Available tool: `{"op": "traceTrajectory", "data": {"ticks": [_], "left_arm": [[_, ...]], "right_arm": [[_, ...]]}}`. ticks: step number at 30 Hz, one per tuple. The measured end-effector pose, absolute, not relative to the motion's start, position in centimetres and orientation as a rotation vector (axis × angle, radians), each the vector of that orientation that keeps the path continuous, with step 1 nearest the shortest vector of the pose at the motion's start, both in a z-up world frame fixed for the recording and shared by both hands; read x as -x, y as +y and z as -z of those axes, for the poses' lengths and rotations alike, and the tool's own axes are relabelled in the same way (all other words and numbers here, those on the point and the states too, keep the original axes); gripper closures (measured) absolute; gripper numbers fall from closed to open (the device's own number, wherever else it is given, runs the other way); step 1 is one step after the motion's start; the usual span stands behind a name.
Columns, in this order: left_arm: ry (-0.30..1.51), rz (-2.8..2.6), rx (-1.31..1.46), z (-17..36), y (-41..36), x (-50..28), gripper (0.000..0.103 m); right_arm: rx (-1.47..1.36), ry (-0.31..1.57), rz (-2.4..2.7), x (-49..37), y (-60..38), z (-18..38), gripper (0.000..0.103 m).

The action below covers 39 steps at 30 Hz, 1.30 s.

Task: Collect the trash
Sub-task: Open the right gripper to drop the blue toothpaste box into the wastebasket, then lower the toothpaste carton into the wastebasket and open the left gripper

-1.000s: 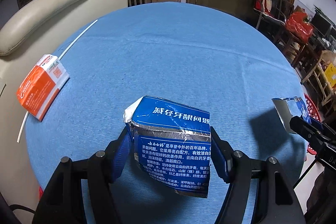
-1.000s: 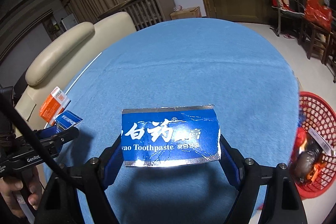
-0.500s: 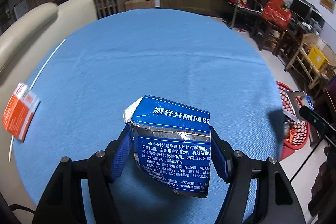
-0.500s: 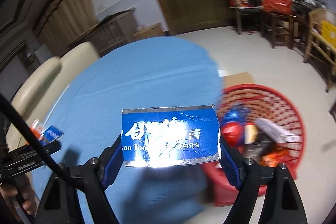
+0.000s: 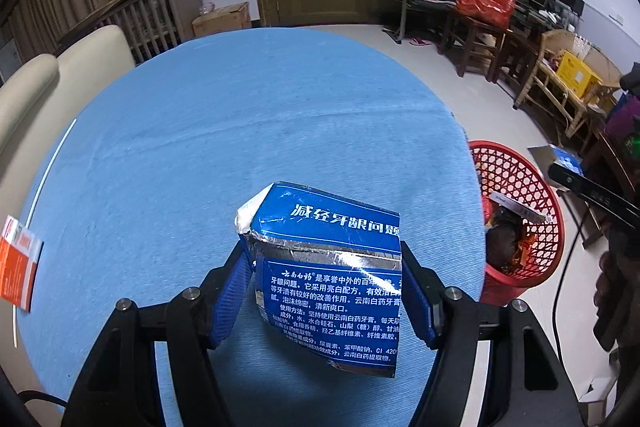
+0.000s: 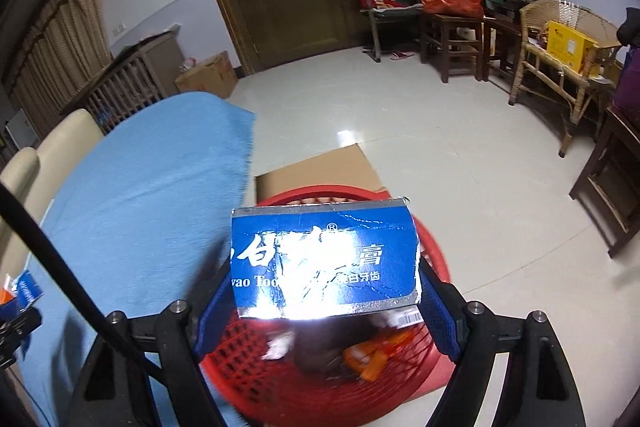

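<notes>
**Two torn carton pieces, one red basket**

Two halves of a blue toothpaste carton are in hand. The right gripper (image 6: 326,311) has its fingers pressed on a flattened carton piece (image 6: 324,263) directly above the red basket (image 6: 434,259), probably so that letting go drops it straight in among the trash already there. The left gripper (image 5: 326,291) clamps a crumpled carton piece (image 5: 328,279) above the blue bench (image 5: 240,131), short of the basket (image 5: 520,211) standing on the floor just past the bench edge. Farthest from the basket, at the bench's opposite edge, lies an orange box (image 5: 18,267), not yet collected.
</notes>
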State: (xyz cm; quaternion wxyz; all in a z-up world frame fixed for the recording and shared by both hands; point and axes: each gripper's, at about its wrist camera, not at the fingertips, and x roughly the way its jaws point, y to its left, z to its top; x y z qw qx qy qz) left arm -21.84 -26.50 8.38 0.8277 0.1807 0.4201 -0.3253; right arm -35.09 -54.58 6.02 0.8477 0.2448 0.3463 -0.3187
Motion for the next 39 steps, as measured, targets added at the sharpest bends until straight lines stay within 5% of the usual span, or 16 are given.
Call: {"op": "traceTrajectory", "data": {"ticks": [11,39], "left_arm": [[0.899,0.718,-0.426,-7.9,-29.2,22.7,0.032],[0.896,0.975,-0.552,-7.6,-41.7,29.9,0.032]], "right_arm": [[-0.479,0.857,0.652,32.6,-56.3,-3.2,0.011],[-0.649,0.516,0.768,46.5,-55.3,-10.4,0.006]]}}
